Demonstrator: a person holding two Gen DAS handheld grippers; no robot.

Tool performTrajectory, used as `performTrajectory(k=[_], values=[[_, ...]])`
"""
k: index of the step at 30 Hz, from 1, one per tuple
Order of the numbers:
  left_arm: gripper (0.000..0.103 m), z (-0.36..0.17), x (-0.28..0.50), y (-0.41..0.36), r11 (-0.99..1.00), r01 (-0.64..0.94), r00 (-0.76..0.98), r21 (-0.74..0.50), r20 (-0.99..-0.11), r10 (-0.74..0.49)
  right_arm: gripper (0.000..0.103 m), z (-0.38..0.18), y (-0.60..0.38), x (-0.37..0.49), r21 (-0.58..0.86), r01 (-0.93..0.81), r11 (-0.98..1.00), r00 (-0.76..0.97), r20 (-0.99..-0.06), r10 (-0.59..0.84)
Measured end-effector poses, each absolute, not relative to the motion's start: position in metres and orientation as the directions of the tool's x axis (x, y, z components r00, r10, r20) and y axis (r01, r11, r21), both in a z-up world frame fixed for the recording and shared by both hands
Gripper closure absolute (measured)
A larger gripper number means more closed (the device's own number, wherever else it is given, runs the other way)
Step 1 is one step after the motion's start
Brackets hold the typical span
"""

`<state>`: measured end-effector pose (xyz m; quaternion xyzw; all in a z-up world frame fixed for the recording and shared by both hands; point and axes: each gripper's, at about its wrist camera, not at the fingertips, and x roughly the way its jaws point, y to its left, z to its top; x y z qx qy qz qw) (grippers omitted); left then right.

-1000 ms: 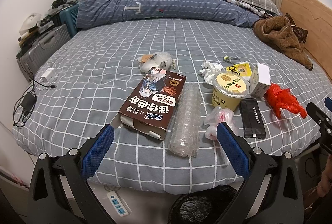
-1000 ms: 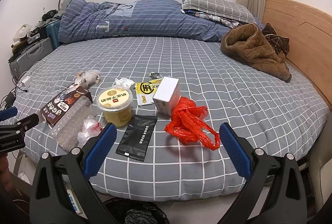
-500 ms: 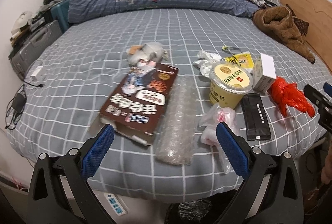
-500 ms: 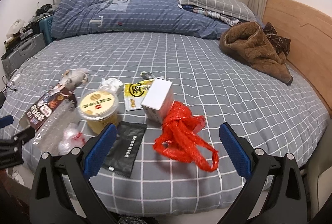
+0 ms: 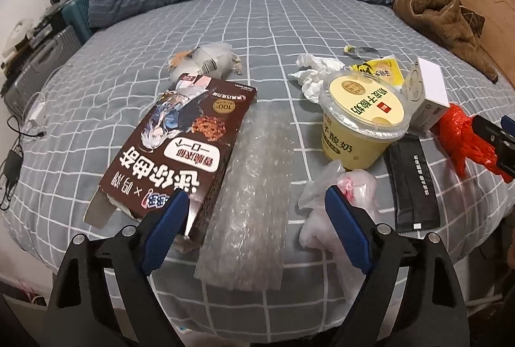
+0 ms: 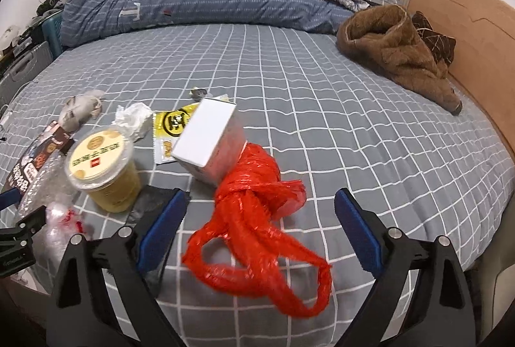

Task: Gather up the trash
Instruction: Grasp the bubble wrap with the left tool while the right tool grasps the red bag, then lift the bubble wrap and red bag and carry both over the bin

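Both claws closing, unpressed: left claw point(image 5: 254, 202) around bubble wrap point(image 5: 254, 186), right claw point(image 6: 259, 205) around red bag point(image 6: 257, 218).

Two handheld tools, each angled downward. The left tool point(image 5: 252, 211) has black arms tipped with blue pads point(image 5: 167, 223); its jaws stand wide and are closing, the pads pressing on nothing. The right tool point(image 6: 257, 218) looks the same, its blue pads point(image 6: 354, 229) spread wide and also closing, not gripping. In each tool's own view, the other tool's dark tip shows at the frame edge.
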<state>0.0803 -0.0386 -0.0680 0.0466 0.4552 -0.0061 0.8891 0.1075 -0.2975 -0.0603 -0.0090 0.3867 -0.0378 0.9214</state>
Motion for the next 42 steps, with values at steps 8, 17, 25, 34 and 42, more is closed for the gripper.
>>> performTrajectory(k=[8,17,25,34,42], values=[[0.03,-0.07,0.083,-0.049,0.995,0.091,0.568,0.044,-0.823,-0.016,0.021,-0.073,-0.299,0.122,-0.033,0.063,0.997,0.669,-0.741,-0.067],[0.049,-0.082,0.091,-0.039,0.999,0.046,0.553,0.004,-0.833,-0.022,0.036,-0.086,-0.305,0.131,0.003,0.056,0.998,0.636,-0.771,-0.034],[0.079,-0.084,0.09,-0.041,0.998,0.054,0.547,0.034,-0.837,-0.001,0.064,-0.092,-0.304,0.134,0.048,0.027,0.998,0.611,-0.791,0.022],[0.081,-0.073,0.087,-0.038,0.998,0.06,0.578,0.01,-0.816,-0.027,0.076,-0.087,-0.303,0.131,0.058,0.029,0.998,0.622,-0.782,0.027],[0.081,-0.058,0.084,-0.038,0.998,0.062,0.606,-0.007,-0.794,-0.044,0.076,-0.074,-0.304,0.122,0.061,0.039,0.997,0.654,-0.756,0.021]])
